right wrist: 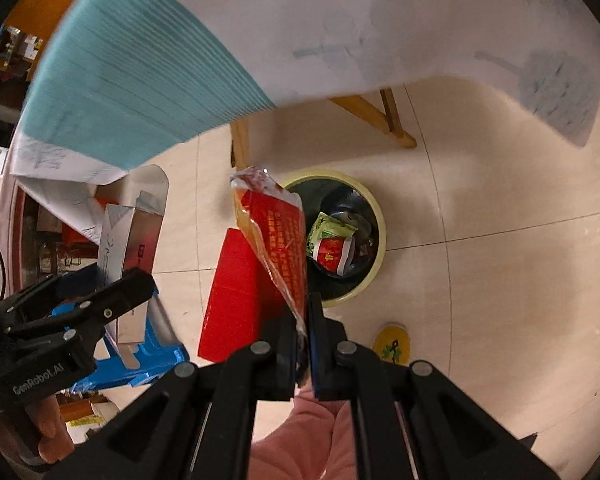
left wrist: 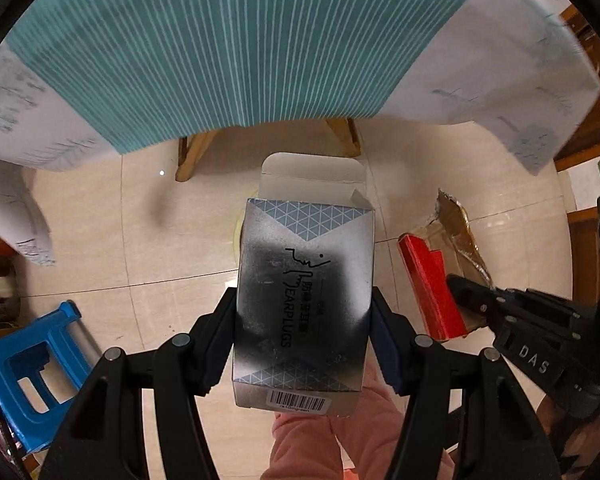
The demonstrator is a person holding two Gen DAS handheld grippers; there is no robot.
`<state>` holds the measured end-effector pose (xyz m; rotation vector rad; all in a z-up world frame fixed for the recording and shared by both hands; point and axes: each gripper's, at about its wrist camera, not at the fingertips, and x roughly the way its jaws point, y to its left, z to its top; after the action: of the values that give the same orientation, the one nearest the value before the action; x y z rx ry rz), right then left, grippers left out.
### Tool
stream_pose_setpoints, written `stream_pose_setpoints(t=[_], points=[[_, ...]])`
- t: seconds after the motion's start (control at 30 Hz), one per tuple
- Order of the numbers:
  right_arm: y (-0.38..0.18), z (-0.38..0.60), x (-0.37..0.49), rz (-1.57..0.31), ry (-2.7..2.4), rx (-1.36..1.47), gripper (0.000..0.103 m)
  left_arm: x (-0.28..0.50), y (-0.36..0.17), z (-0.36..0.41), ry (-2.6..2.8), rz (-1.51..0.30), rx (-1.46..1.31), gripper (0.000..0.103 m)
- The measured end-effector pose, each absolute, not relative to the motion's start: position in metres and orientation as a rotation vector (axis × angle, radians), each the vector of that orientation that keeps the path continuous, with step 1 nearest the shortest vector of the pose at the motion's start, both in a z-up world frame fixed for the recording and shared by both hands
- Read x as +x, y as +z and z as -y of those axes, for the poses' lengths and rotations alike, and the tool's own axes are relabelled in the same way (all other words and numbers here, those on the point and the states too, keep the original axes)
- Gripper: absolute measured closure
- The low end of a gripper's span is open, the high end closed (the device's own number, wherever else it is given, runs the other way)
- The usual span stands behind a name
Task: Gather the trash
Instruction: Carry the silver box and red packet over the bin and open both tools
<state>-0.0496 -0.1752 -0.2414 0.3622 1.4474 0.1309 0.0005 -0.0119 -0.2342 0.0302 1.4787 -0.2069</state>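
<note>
Beige tile floor under a draped table.
You're looking down at glossy tiles (right wrist: 500,280); a teal-striped cloth (left wrist: 236,52) hangs over wooden legs (left wrist: 192,152), with a blue plastic stool (left wrist: 36,372) beside.

The box (left wrist: 304,300) hides most of the bin (left wrist: 238,236) — only a rim sliver shows — and the tablecloth (right wrist: 140,88) is blurred.

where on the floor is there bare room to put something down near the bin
Bare tile lies right of the trash bin out to the hanging tablecloth, and between the bin and the wooden table legs. Left is crowded: the blue stool, the held earplugs box and red package.
</note>
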Motion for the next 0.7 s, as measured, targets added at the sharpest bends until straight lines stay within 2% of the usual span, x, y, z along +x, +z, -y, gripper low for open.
stream_pose_setpoints(t=[0.4, 0.57, 0.6, 0.67, 0.7], points=[[-0.357, 0.178, -0.029, -1.473, 0.056, 0.45, 0.098, 0.03, -0.35, 0.017, -0.184, -1.524, 0.034, 0.043], [-0.39, 0.175, -0.016, -1.484, 0.024, 0.469, 0.095, 0.039, -0.382, 0.011, -0.195, -1.551, 0.002, 0.038], [-0.394, 0.175, -0.014, -1.483, 0.02, 0.475, 0.095, 0.04, -0.387, 0.009, -0.199, -1.556, -0.013, 0.036], [-0.403, 0.175, -0.009, -1.483, 0.015, 0.503, 0.095, 0.044, -0.39, 0.008, -0.196, -1.558, -0.022, 0.022], [-0.407, 0.176, -0.008, -1.483, 0.008, 0.51, 0.091, 0.045, -0.392, 0.006, -0.197, -1.556, -0.027, 0.015]])
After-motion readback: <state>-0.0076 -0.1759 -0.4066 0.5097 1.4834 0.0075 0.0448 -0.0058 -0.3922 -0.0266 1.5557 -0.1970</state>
